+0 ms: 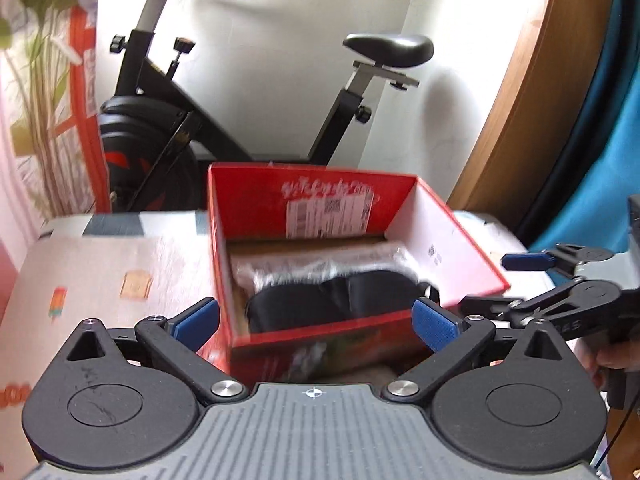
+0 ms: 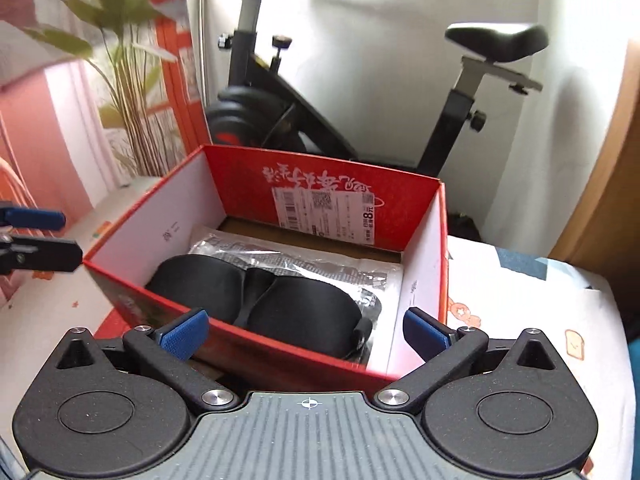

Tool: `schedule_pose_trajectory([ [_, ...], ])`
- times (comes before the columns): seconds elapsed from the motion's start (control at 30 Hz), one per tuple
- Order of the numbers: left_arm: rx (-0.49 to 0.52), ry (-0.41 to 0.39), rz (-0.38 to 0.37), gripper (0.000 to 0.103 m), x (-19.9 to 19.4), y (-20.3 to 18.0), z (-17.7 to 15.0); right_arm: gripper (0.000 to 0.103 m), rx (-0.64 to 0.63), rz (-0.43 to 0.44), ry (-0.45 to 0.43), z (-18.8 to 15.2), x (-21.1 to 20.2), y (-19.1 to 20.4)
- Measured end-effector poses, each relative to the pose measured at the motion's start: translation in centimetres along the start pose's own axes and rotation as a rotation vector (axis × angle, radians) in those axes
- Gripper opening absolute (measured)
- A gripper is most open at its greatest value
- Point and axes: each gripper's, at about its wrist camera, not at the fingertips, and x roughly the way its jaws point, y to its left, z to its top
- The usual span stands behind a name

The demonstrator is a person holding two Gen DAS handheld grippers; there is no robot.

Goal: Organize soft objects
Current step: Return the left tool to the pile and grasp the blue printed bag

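Both grippers are wide open and hold nothing. Left gripper has its blue pads spread far apart, low in front of the near wall of the red box. One pad sits by the box's near left corner and the other by its near right side.

Inside the box lies a soft black eye mask. It rests on top of a shiny clear plastic bag with black print on it. A white label is stuck on the far inside wall of the box. The box sits on a bed with a white sheet that has little cartoon pictures.

Right gripper is also just in front of the box, its blue pads far apart. The mask is just past them, down in the box.

Behind the bed stands a black exercise bike, with a green plant to its left.
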Motion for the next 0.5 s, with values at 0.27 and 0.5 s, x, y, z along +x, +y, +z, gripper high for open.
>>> schedule_pose_trajectory([
  [0.27,-0.118,0.096,-0.004,0.102,1.2,1.0,-4.4,0.1,0.088,0.112,0.001,-4.5,-0.7,1.3],
  [0.5,-0.193,0.13,-0.053,0.072,2.4,2.5,-7.0,0.085,0.083,0.173,0.041,-6.8,0.9,3.2],
])
